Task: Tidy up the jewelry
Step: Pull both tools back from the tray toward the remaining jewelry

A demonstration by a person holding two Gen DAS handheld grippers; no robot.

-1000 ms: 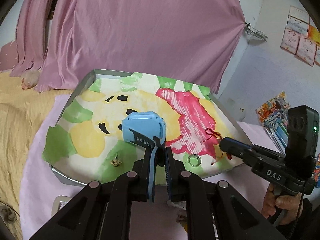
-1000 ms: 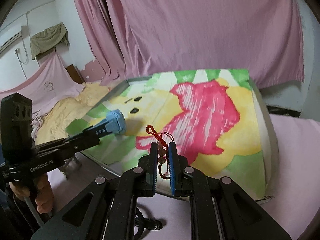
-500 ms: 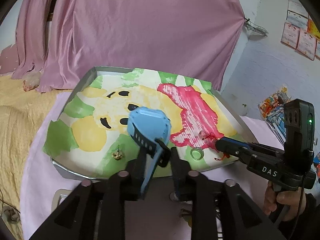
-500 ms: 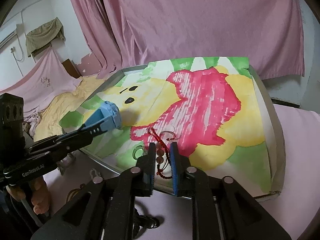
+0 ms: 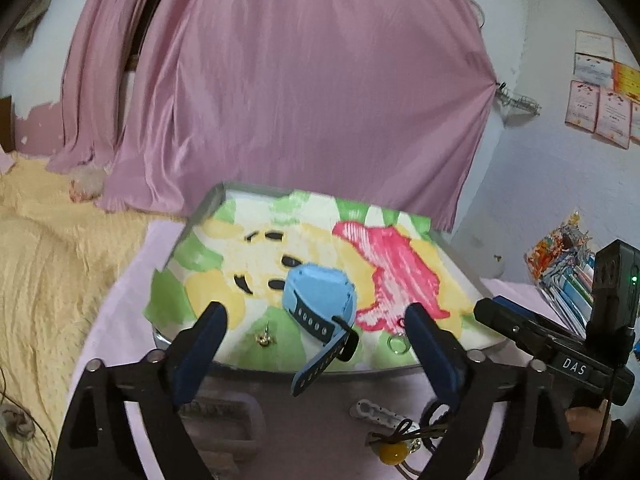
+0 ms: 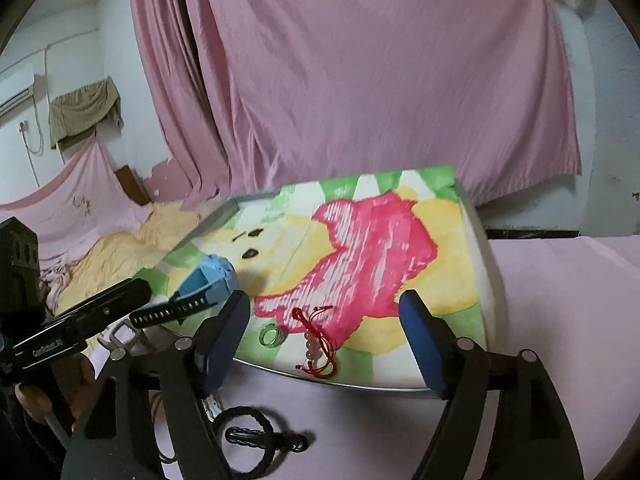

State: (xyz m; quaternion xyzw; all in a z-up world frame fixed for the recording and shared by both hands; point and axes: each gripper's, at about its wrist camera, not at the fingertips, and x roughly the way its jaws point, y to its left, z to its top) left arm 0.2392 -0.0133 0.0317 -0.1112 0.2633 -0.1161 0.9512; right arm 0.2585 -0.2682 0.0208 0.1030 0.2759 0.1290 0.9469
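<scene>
A blue watch (image 5: 320,296) lies on the painted tray (image 5: 260,369), its strap hanging over the near rim. My left gripper (image 5: 314,312) stands wide open around it, touching nothing. In the right wrist view a red cord bracelet with beads (image 6: 316,340) rests near the tray's (image 6: 360,385) front edge, beside a clear ring (image 6: 272,336). My right gripper (image 6: 324,300) is open and empty just behind the bracelet. A small gold earring (image 5: 263,338) sits on the green patch at front left. The watch (image 6: 216,276) shows at the left of the right wrist view.
On the pink cloth in front of the tray lie a white hair clip (image 5: 376,410), a yellow-bead tie (image 5: 390,450) and a black hair tie (image 6: 244,436). A yellow blanket (image 5: 48,264) is at left, books (image 5: 568,276) at right, a pink curtain behind.
Both grippers have opened and drawn back. The watch has dropped from the left gripper onto the tray, and the red bracelet has left the right gripper and lies on the tray.
</scene>
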